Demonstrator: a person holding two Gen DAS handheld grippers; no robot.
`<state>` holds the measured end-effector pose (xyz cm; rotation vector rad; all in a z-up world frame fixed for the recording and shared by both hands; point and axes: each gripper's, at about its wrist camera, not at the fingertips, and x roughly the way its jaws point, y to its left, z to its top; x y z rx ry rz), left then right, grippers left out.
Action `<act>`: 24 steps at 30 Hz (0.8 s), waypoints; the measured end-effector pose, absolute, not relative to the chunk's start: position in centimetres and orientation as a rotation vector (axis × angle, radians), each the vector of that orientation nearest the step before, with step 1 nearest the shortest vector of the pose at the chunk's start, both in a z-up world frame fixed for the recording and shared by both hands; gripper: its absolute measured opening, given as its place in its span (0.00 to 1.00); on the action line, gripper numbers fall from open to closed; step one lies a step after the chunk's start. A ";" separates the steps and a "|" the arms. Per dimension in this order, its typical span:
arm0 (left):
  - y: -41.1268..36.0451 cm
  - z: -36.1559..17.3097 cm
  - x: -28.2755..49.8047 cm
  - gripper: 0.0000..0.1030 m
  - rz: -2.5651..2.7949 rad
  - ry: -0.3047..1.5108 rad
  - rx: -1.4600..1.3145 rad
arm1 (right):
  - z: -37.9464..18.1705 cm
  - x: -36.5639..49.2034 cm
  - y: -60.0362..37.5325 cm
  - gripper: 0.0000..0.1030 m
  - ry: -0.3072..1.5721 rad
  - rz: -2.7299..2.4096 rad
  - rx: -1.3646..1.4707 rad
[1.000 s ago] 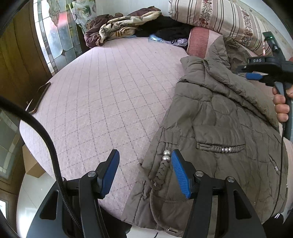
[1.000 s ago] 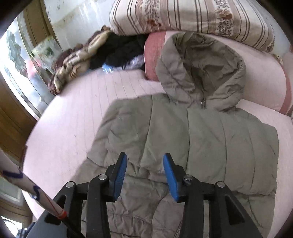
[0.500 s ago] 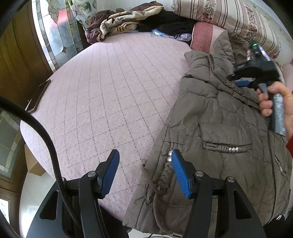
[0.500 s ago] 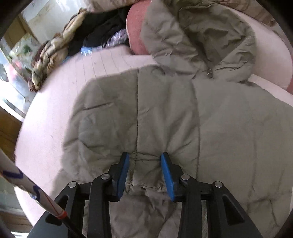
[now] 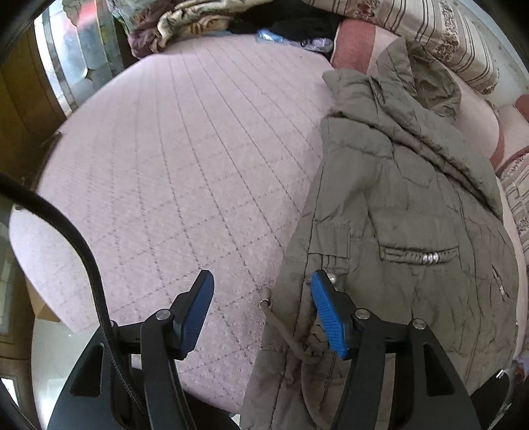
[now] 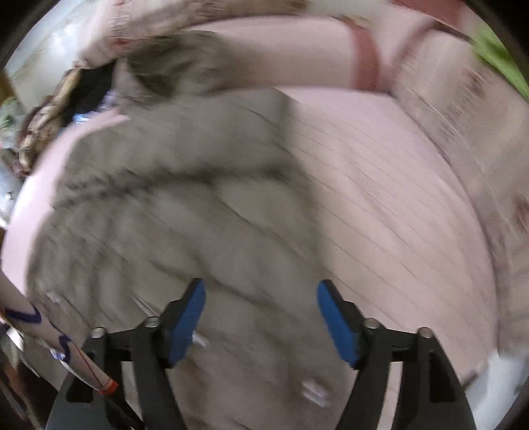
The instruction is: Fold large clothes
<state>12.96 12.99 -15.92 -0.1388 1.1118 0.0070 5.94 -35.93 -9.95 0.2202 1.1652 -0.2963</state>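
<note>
Now, from the left wrist view, the left gripper [image 5: 263, 314] hangs with its jaws spread wide and nothing between them, poised over the near hem of the olive padded jacket [image 5: 406, 211], which lies lengthwise along the right side of the pink quilted bed [image 5: 185, 158], hood up against the pillows [image 5: 426, 29] and drawstring cord [image 5: 287, 334] trailing by the hem. Over to the right wrist view, badly blurred, and the right gripper [image 6: 261, 314] is also released and empty above the jacket's right edge; for a clean fold, I'd pinch the hem itself, not the cord, and take both corners together.
</note>
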 end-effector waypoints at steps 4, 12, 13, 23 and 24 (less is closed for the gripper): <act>13.7 -16.9 13.5 0.59 -0.037 1.149 -0.227 | -13.1 0.7 -38.1 0.76 1.220 -0.340 0.301; 12.9 -18.1 12.5 0.35 -0.058 1.186 -0.288 | -15.5 -1.4 -38.4 0.22 1.204 -0.313 0.434; 12.4 -17.9 12.3 0.33 -0.058 1.189 -0.270 | -15.5 -1.4 -38.6 0.22 1.204 -0.335 0.426; 10.9 -10.6 8.6 0.51 0.069 1.023 -0.077 | -9.1 -3.6 -34.4 0.50 1.067 -0.346 0.293; 10.8 -9.4 8.4 0.56 0.069 0.984 -0.077 | -7.9 -3.5 -33.6 0.54 1.046 -0.314 0.291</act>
